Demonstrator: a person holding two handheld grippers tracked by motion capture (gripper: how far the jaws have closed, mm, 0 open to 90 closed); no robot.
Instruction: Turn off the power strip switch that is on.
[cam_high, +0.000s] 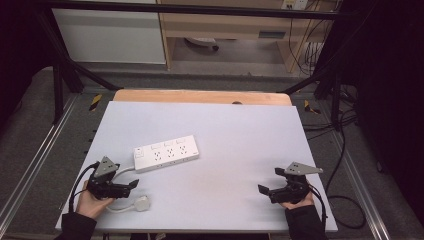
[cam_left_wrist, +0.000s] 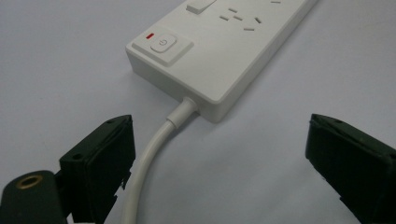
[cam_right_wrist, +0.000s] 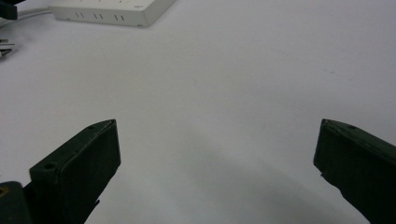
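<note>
A white power strip (cam_high: 166, 153) lies left of the table's middle, its switch end (cam_left_wrist: 161, 45) toward my left gripper. Its white cord (cam_left_wrist: 154, 149) runs from that end down between my left jaws and curls to a white plug (cam_high: 142, 204) near the front edge. My left gripper (cam_high: 131, 177) is open just short of the strip, the cord lying on the table between its jaws. My right gripper (cam_high: 270, 180) is open at the front right over bare table, with the strip's far end (cam_right_wrist: 109, 11) in the distance.
The white tabletop (cam_high: 240, 145) has a wooden strip (cam_high: 200, 96) along its far edge. Black frame posts and cables (cam_high: 335, 150) stand off the table's right side. A wooden cabinet (cam_high: 225, 30) stands beyond on the grey floor.
</note>
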